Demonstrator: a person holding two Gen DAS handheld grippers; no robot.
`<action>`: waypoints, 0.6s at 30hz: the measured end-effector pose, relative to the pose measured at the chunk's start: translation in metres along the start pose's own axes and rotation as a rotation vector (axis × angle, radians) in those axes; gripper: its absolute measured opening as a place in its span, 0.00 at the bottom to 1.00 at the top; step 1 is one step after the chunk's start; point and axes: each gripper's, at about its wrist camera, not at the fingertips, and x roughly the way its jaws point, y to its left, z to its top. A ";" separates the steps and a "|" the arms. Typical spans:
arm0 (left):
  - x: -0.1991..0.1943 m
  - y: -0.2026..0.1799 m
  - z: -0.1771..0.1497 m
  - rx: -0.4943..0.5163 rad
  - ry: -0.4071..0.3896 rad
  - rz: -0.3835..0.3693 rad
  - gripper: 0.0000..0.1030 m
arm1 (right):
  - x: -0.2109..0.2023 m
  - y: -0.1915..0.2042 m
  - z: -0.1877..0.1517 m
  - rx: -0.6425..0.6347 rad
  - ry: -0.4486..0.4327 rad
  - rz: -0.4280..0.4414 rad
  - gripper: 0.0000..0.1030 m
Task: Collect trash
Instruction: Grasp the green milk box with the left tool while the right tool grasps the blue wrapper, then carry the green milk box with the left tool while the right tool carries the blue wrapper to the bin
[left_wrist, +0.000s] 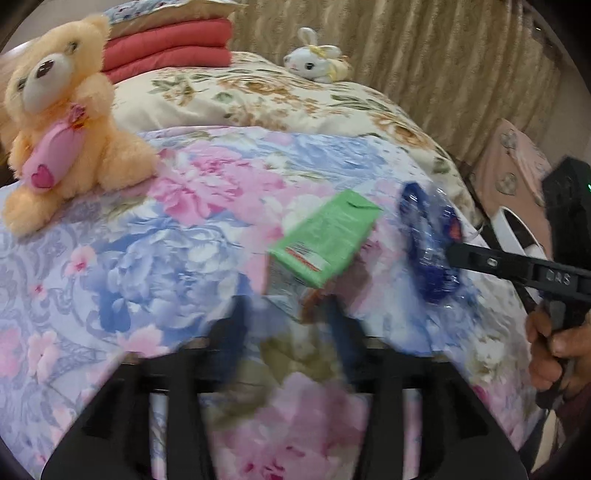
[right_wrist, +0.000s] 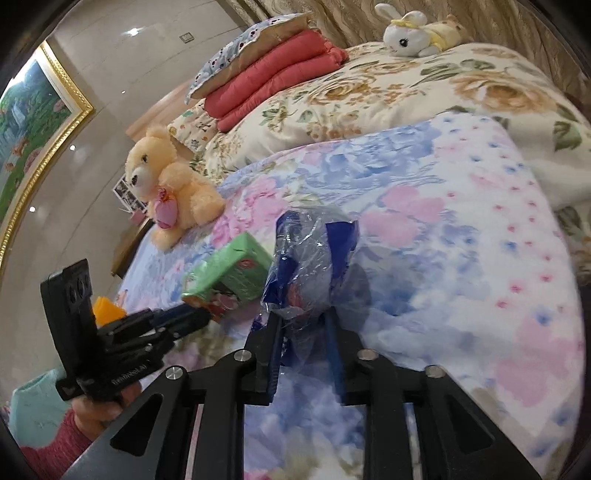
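Observation:
A green drink carton (left_wrist: 325, 240) lies tilted on the flowered bedspread (left_wrist: 147, 258). Its near end sits between the blurred fingers of my left gripper (left_wrist: 288, 325). A strip of cloth shows between the left finger and the carton, so the jaws stand open around it. The right wrist view shows that left gripper (right_wrist: 197, 315) at the carton (right_wrist: 236, 273). To the carton's right, my right gripper (right_wrist: 303, 326) is shut on a crumpled blue and clear plastic wrapper (right_wrist: 310, 251). The left wrist view shows the wrapper (left_wrist: 428, 240) with the right gripper (left_wrist: 452, 256) coming in from the right.
A peach teddy bear (left_wrist: 62, 122) sits at the bed's left. A white bunny toy (left_wrist: 317, 59) lies on the cream quilt behind. Folded red blankets (left_wrist: 166, 48) are stacked at the head. The bed drops off at the right, beside a white object (left_wrist: 517, 229) and curtains (left_wrist: 443, 55).

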 end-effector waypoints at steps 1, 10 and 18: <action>0.000 0.001 0.002 -0.008 -0.006 0.006 0.62 | -0.001 -0.001 0.001 0.008 -0.005 -0.007 0.36; 0.022 -0.021 0.016 0.058 0.000 0.025 0.50 | 0.020 -0.006 0.005 0.052 -0.032 -0.087 0.57; 0.010 -0.027 0.000 -0.013 0.002 0.045 0.35 | 0.006 -0.008 -0.007 0.057 -0.073 -0.065 0.34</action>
